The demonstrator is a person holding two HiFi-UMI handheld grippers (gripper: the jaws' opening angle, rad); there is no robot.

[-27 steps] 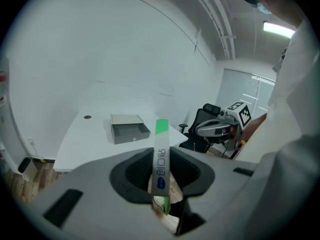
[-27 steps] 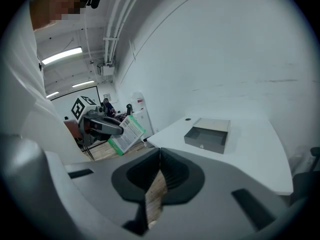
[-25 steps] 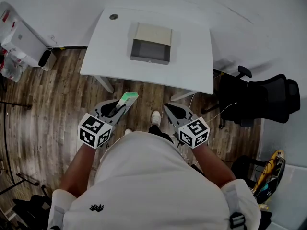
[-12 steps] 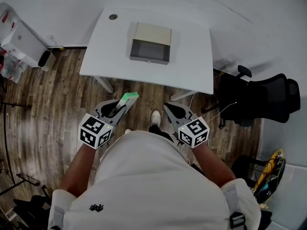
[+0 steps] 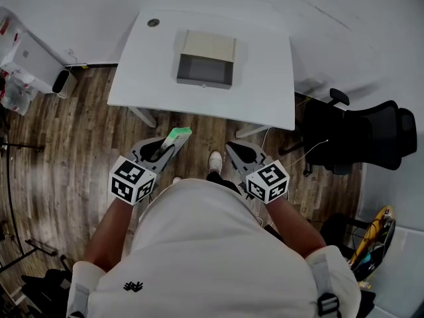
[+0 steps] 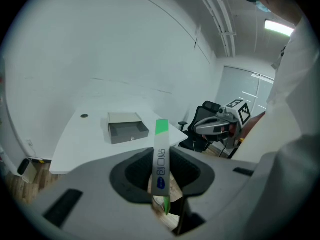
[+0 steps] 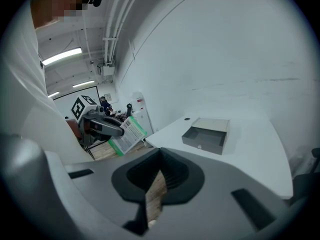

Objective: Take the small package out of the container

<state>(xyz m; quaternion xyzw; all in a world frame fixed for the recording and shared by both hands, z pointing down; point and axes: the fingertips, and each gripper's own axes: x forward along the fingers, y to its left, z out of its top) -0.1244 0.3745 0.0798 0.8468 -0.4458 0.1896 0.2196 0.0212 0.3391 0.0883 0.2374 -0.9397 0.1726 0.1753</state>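
Between the jaws of left gripper (image 6: 161,184): small package (image 6: 161,151), pinched at its lower end, long axis running forward and up along the jaws, green tip toward container (image 5: 204,83). Well ahead on white table (image 5: 265,78), apart from both grippers: container, apparently empty. Beside the left: right gripper (image 7: 154,190), jaws a narrow slit apart, holding nothing. Judged already removed.

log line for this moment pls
left gripper: shut on flat green-and-white package | right gripper: empty | grey open drawer box: on white table
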